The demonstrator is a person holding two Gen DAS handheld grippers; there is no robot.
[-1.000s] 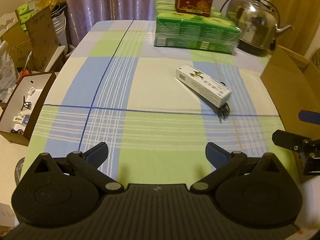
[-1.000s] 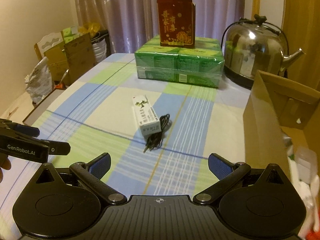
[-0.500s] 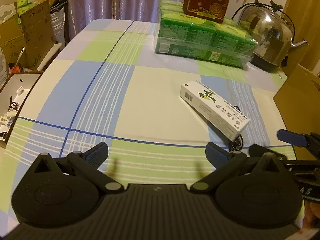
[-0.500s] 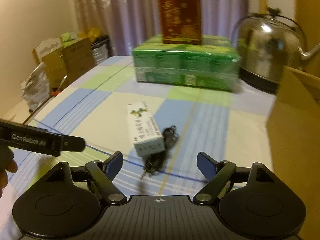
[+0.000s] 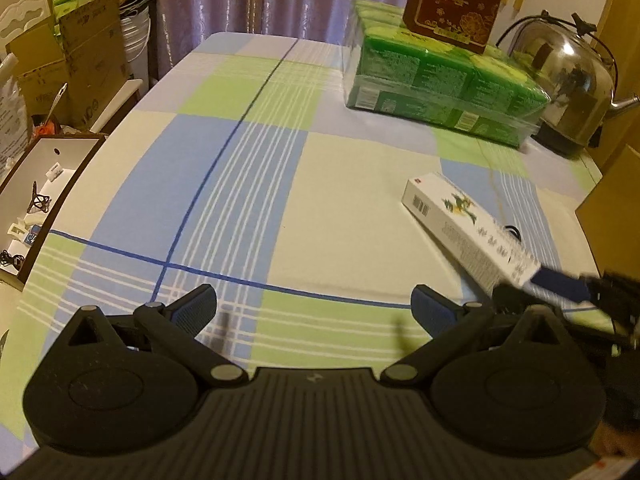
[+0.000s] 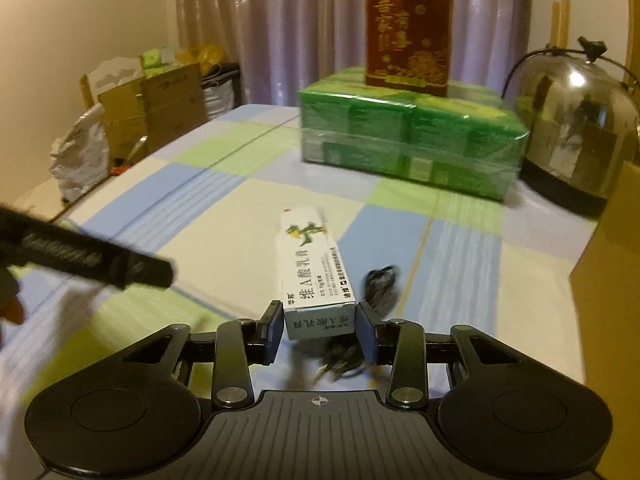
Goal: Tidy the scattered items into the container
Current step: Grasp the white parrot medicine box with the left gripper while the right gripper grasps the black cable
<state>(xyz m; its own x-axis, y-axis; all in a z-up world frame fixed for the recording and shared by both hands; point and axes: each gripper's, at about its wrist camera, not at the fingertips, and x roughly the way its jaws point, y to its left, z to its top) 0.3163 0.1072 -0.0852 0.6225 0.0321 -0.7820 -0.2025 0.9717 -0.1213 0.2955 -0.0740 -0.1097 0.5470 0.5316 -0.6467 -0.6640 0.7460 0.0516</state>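
Checked cloth [image 5: 224,168] in blue, green and cream covers the table, with a cardboard container [image 6: 608,280] at the right gripper's far right. Ahead of both claws stand wrapped green packs [image 6: 408,144] and a steel kettle [image 6: 576,128].

Right gripper [image 6: 320,330]: jaws narrowed around the near end of the white ointment box [image 6: 312,264], pads just beside its sides; firm contact cannot be confirmed through blur.

Left gripper [image 5: 314,308]: jaws wide apart, empty, over bare cloth, the box well off to its right.

A black cable [image 6: 380,284] lies against the box's right side and trails beneath the right claw.

Risks: the right pad may trap the cable and drag it along, or spoil the grip. Held only at its end, the long box may pivot and slip. Thin carton may crush under pressure.
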